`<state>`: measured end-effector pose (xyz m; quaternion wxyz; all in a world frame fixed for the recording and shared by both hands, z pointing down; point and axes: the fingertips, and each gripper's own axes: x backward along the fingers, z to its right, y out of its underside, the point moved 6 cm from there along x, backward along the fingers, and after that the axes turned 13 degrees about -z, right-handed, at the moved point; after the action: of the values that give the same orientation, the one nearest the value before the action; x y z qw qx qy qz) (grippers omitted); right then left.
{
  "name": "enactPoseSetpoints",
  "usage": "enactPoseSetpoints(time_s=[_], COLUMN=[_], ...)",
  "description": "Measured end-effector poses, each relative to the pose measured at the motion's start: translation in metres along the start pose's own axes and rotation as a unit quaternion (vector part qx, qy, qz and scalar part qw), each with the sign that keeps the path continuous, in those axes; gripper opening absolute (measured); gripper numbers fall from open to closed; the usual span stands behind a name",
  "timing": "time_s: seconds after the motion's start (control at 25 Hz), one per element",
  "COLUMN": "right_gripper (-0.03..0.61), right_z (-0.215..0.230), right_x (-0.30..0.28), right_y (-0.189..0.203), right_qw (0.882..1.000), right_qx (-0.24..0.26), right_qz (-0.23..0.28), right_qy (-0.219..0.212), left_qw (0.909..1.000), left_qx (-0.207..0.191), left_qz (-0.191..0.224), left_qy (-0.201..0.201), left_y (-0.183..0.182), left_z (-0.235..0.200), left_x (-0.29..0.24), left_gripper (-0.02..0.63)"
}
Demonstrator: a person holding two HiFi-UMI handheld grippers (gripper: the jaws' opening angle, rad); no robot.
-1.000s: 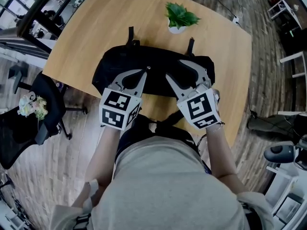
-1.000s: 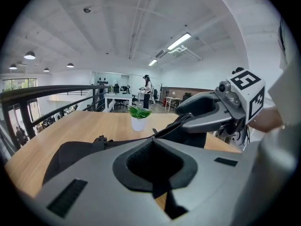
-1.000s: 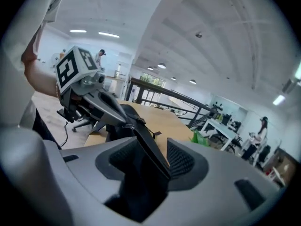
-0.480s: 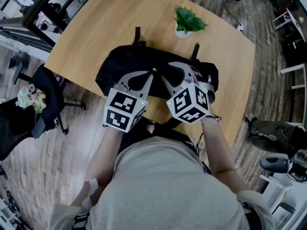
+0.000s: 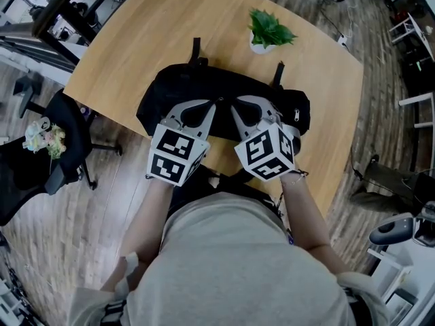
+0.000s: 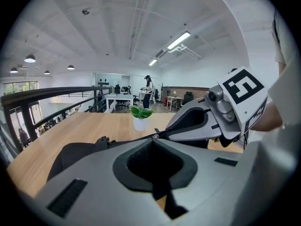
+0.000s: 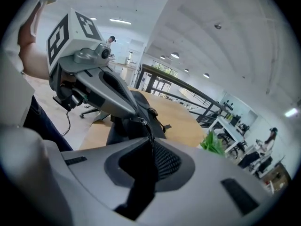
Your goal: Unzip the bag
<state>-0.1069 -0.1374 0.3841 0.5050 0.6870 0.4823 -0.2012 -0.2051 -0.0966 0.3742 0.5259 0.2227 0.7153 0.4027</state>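
I am pinching the zip pull [image 7: 136, 119] in the fully closed left claw [image 5: 217, 102]. The right claw [image 5: 234, 104] is closing on the seam [image 7: 149, 134] of the bag [image 5: 170, 94], which is lying mid-surface [image 5: 122, 46]. I should be bracing that seam firmly and drawing the pull straight along it. The right gripper view is showing the metal pull; the head view is hiding it.

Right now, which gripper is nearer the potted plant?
Right, narrowly. The right gripper, jaws closing on the zipper of the black bag, sits nearly straight below the potted plant in the head view. The left gripper, tip beside it on the bag, lies farther left.
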Motion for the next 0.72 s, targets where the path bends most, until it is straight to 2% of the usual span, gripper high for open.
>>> enactPoseSetpoints(time_s=[0.24,0.72], right_gripper=[0.040,0.038], right_z=[0.004,0.005], right_x=[0.001,0.002], right_y=[0.000,0.001], right_qw=[1.000,0.999], right_qx=[-0.021,-0.049], right_qz=[0.003,0.001], right_qy=[-0.012,-0.012], left_qw=[0.9999,0.9978], left_qx=[0.014,0.051], left_qz=[0.009,0.016], left_qy=[0.000,-0.040], left_y=[0.001,0.015], left_z=[-0.010,-0.040], left_x=[0.004,0.025], left_gripper=[0.015,0.015])
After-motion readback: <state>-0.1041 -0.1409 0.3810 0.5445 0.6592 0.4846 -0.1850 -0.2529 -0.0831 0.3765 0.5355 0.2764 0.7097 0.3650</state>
